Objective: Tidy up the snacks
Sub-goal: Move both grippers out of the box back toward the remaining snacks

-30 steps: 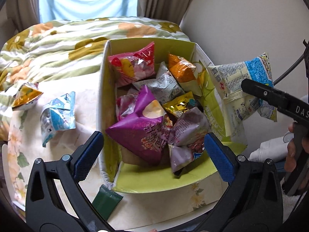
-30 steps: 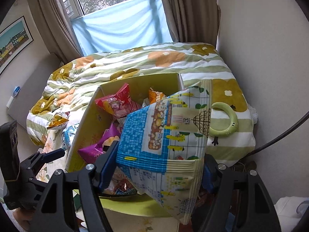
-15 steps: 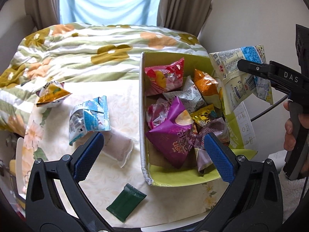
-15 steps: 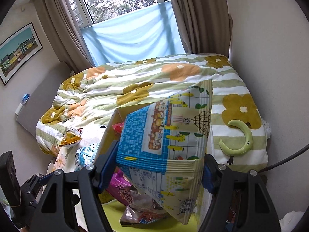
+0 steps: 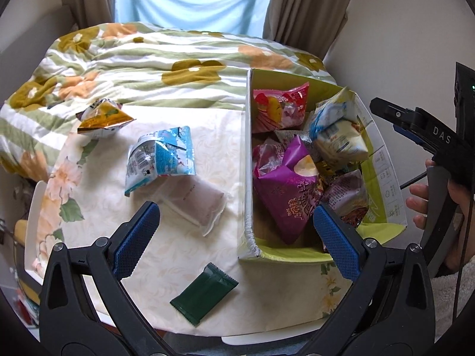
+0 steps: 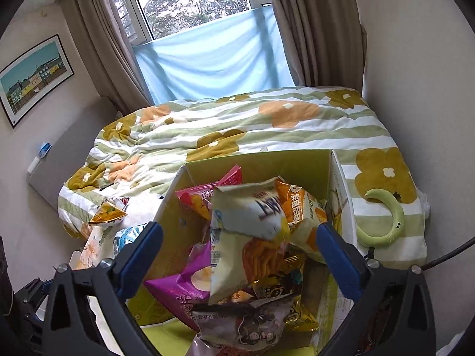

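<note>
Box (image 5: 386, 160): blue-and-cream snack bag (image 5: 335, 130) now lies inside, released by the right gripper (image 6: 237, 246), whose jaws stand wide and empty. Left gripper (image 5: 234, 231) likewise spread, holding nothing. Left of box, on the surface: blue packet (image 5: 160, 154), dark green sachet (image 5: 204, 293), unsorted.

The box (image 5: 386, 175) is lime green inside, holding a magenta bag (image 5: 285, 190) and a pink-and-yellow bag (image 5: 279, 109). On the cream floral counter (image 5: 166, 255) lie a dark green packet (image 5: 204, 293), a blue-and-white packet (image 5: 160, 157) and a gold packet (image 5: 102, 117). The bedspread (image 6: 267, 130) has green stripes with orange and mustard flowers.
</note>
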A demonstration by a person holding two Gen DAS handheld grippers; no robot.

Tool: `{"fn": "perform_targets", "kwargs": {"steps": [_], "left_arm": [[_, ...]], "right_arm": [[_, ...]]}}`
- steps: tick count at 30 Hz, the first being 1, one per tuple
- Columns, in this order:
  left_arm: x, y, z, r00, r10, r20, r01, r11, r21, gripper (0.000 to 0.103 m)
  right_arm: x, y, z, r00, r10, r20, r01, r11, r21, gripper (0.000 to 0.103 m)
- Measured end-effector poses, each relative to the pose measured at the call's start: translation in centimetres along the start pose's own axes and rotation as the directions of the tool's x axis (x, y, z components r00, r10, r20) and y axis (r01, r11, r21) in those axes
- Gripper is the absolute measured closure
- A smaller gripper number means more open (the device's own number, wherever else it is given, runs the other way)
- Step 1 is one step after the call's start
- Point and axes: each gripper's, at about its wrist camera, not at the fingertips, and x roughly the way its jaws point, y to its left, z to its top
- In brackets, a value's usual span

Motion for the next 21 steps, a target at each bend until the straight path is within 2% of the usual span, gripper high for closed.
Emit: {"fn": "perform_targets", "kwargs": {"steps": [10,15,21], "left_arm": [[-2.7,1.7,-1.6,0.999,0.047,0.027,-0.046,0.999,-0.026,0.001],[-4.1,3.2,-2.2,0.997,0.068,0.040,-0.067,0.997,-0.045,0.001],[-5.0,5.7,-2.1,0.995,0.078,0.056,-0.076,0.996,-0.041,0.001]], "right_arm": [[-2.9,1.2,-1.0,1.000,-0.001,-0.016,0.000,0.998,-0.058,0.001],[-4.6,3.3,-1.7,1.000,-0.001,-0.010,0.000,0.994,-0.109,0.001],[-6.2,5.9,-2.4,1.000,0.022,0.009,-0.021,0.993,-0.116,0.001]]}}
